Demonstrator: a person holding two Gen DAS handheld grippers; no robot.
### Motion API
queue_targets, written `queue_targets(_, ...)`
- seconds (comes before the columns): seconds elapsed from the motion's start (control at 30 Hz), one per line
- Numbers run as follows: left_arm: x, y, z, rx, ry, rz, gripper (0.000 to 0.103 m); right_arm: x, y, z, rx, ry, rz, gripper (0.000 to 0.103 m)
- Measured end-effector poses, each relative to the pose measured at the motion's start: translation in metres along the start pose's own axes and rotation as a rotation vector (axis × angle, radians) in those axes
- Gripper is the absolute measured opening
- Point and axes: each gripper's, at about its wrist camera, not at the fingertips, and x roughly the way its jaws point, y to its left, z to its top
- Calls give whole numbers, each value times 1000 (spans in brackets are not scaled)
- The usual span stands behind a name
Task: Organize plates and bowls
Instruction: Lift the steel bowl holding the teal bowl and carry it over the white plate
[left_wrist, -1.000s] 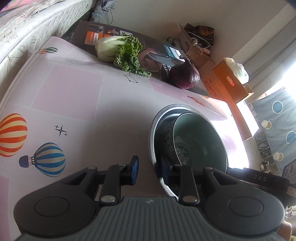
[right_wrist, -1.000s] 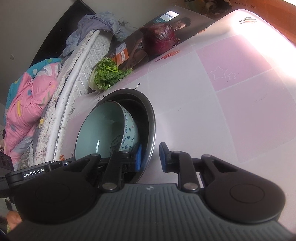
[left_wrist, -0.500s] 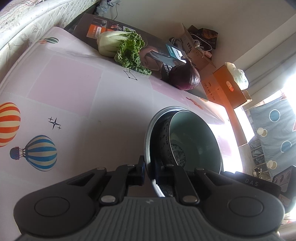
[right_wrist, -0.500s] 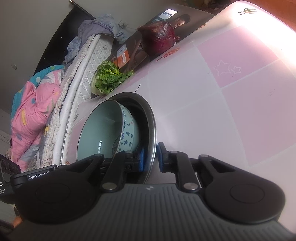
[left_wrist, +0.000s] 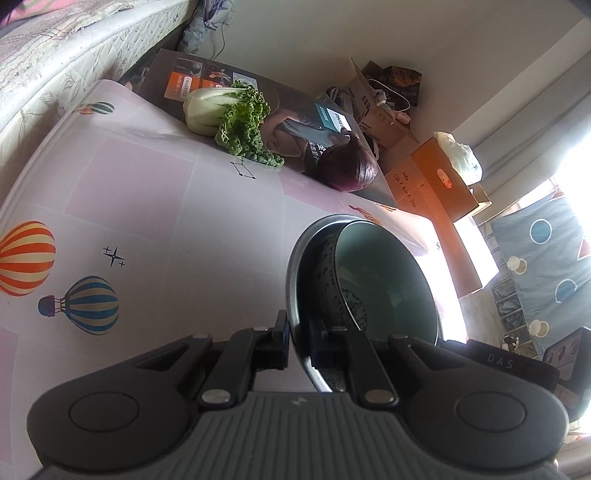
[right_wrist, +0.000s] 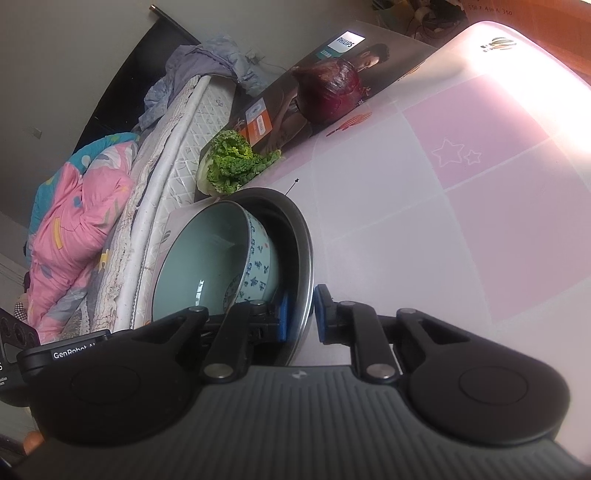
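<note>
Both grippers had closed onto opposite sides of the steel basin's rim over the last second: a second before, each pair of jaws stood apart on either side of the rim, and now each was pinched on it. On the left, the left gripper (left_wrist: 298, 341) had its jaws drawn tight, one finger outside the steel basin (left_wrist: 295, 266) and one inside, with only the thin rim between them. On the right, the right gripper (right_wrist: 300, 314) held the rim of the same basin (right_wrist: 304, 243) in the same way, its blue pads (right_wrist: 320, 314) narrowly apart across the metal. The celadon bowl (right_wrist: 207, 266) sat nested inside the basin, leaning against its wall. The basin appeared to be tilted and coming up off the balloon-print tablecloth (left_wrist: 147, 221), though whether it had cleared the cloth could not be told. That suggested stacking was finished and the pair was being carried as one. The loose bowl could slide if the basin tipped further.
</note>
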Motion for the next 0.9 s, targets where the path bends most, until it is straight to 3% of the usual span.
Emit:
queue_targets(0.37, -62, -21, -30, 35, -28, -29, 10, -66, 23, -34, -22, -26, 5, 14)
queue_targets(0.6, -87, -19, -77, 54, 10, -32, 11, -104, 20, -90, -7, 5, -16, 14)
queue_targets(0.9, -87, -4, -122, 52, 77, -23, 12, -123, 6, -152, 4, 42, -67, 14)
